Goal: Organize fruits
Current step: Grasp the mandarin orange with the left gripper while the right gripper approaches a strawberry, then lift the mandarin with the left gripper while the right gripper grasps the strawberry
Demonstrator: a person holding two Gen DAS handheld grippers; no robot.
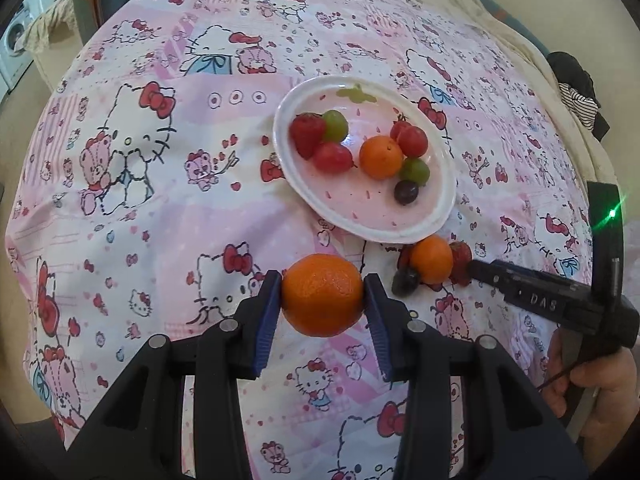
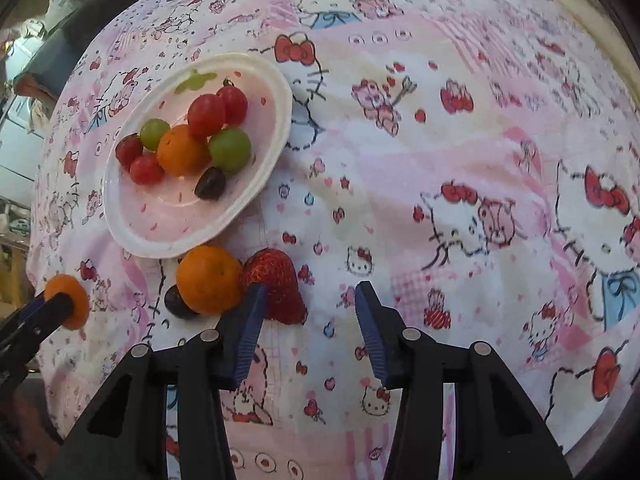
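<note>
My left gripper [image 1: 323, 280] is shut on an orange mandarin [image 1: 322, 295], held above the cloth just short of the white plate [image 1: 400, 234]. The plate holds a strawberry, red tomatoes, green grapes, a mandarin and a dark grape. Beside its near rim lie a second mandarin [image 2: 208, 280], a dark grape [image 2: 176, 302] and a strawberry [image 2: 276, 284]. My right gripper [image 2: 308, 290] hovers over that strawberry with its jaws closing. Its left fingertip overlaps the berry, the right pad stands clear of it, and nothing is pressed between them.
A pink cartoon-cat tablecloth [image 2: 440, 160] covers the whole table. A person's hand [image 1: 600, 392] holds the right gripper's handle. Dark clothing [image 1: 576, 80] lies at the far right edge, and a washing machine [image 1: 16, 36] stands beyond the left edge.
</note>
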